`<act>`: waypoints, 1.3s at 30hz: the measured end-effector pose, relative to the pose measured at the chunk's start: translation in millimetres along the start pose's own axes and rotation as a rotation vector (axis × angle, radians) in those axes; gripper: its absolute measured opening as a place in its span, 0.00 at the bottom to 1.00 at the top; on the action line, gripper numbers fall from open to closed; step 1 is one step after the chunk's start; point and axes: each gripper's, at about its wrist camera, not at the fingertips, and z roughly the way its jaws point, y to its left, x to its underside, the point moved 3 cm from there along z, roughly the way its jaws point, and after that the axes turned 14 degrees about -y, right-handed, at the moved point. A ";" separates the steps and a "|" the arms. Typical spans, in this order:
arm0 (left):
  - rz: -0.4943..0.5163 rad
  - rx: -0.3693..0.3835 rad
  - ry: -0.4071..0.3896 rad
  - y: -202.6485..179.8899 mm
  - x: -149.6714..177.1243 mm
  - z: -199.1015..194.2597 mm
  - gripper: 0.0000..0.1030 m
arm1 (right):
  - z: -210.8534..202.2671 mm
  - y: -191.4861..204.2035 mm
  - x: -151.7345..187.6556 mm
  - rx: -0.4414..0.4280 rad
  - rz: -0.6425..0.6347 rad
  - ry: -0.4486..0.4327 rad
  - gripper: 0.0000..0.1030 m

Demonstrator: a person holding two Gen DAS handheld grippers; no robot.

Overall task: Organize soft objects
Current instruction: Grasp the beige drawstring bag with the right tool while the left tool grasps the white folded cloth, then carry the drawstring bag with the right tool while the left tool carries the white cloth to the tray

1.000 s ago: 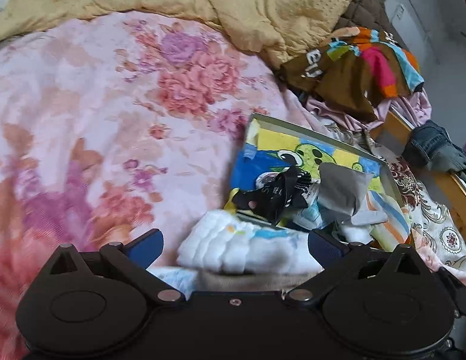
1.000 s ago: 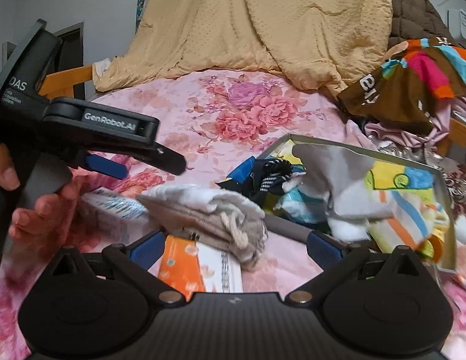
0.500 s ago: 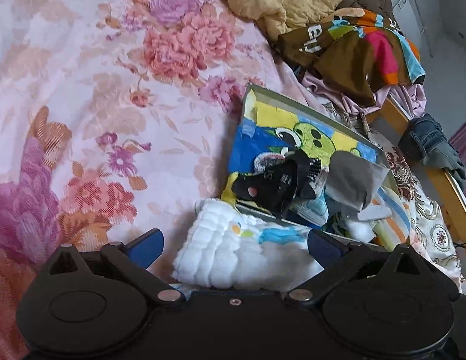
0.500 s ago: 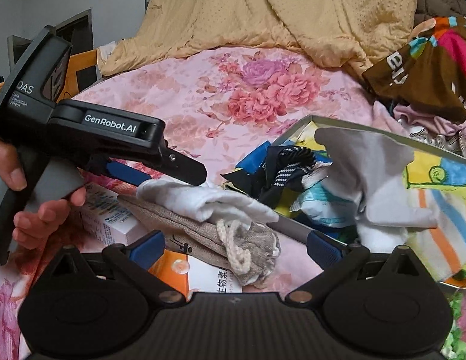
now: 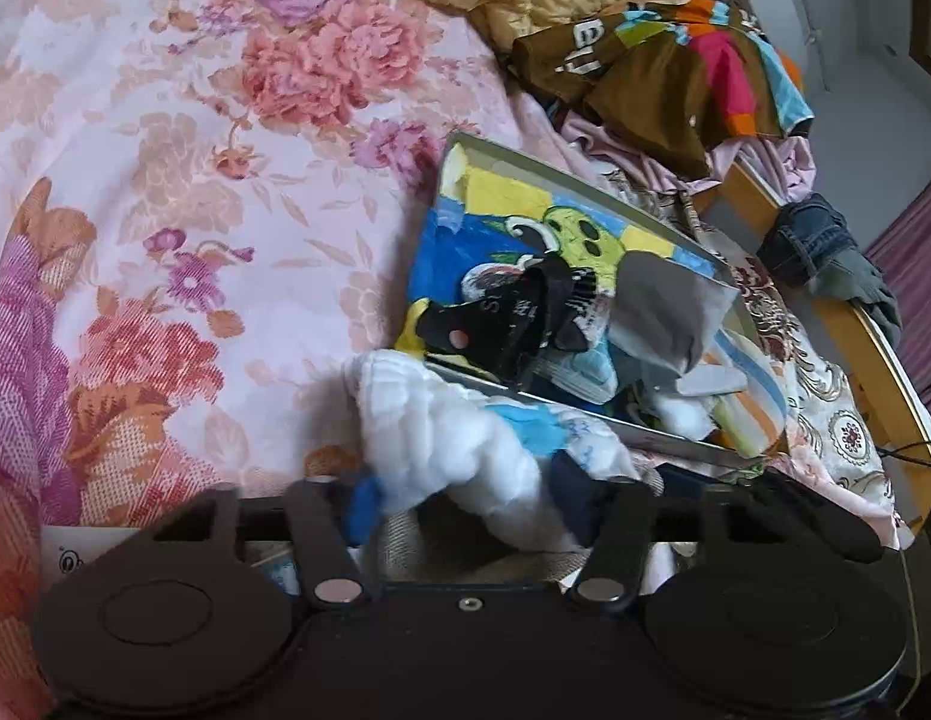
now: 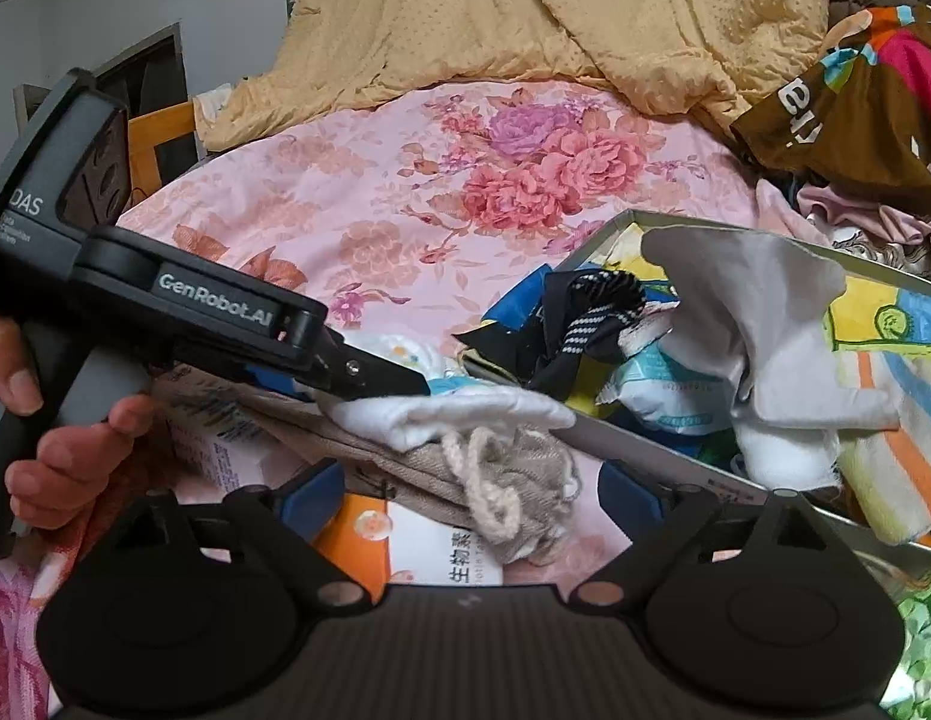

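Observation:
A white quilted cloth (image 5: 441, 438) with blue print lies at the near edge of a grey box (image 5: 663, 444). My left gripper (image 5: 465, 498) is closing on this cloth, its blue pads pressed into it; it also shows in the right wrist view (image 6: 369, 384), over the white cloth (image 6: 483, 414). The box (image 6: 645, 450) holds a black sock (image 5: 513, 312), a grey cloth (image 5: 663, 300) and colourful towels. A beige drawstring pouch (image 6: 501, 480) lies under the white cloth. My right gripper (image 6: 471, 492) is open just before the pouch, holding nothing.
A pink floral bedspread (image 5: 195, 180) covers the bed. A yellow blanket (image 6: 555, 18) is heaped at the back. A brown multicoloured garment (image 5: 663, 60) and jeans (image 5: 825, 246) lie at the right by the wooden bed frame (image 5: 873, 348). Paper cartons (image 6: 417, 552) lie under the pouch.
My left gripper's fingers have closed inward onto the white quilted cloth, bunching it. The right gripper has moved slightly closer to the pouch and stays open.

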 end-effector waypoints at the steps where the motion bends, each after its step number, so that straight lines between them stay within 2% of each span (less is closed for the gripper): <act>1: 0.008 0.004 -0.002 -1.7 0.3 -0.6 0.46 | -0.4 1.6 0.4 -0.002 -0.003 -0.001 0.87; 5: 0.024 0.003 -0.005 -5.5 1.8 -1.5 0.39 | -1.4 7.0 2.6 -0.002 -0.031 -0.004 0.83; 13: 0.051 -0.034 -0.028 -9.8 -0.8 -6.9 0.23 | -4.0 7.4 1.7 0.045 -0.048 -0.022 0.64; 17: 0.079 -0.060 -0.057 -15.4 -1.2 -12.2 0.19 | -3.0 10.2 3.7 0.086 -0.081 -0.008 0.56; 22: 0.112 -0.101 -0.107 -22.6 -3.0 -21.5 0.18 | -5.4 14.4 5.5 0.107 -0.115 -0.023 0.38; 29: 0.137 -0.120 -0.199 -33.4 -9.6 -41.0 0.17 | -13.3 25.2 6.8 0.131 -0.186 -0.057 0.30; 36: 0.164 -0.131 -0.270 -46.9 -15.4 -63.2 0.17 | -27.0 32.0 2.3 0.221 -0.299 -0.084 0.28; 39: 0.154 -0.128 -0.297 -50.6 -17.7 -74.6 0.17 | -33.6 32.9 2.6 0.248 -0.309 -0.086 0.28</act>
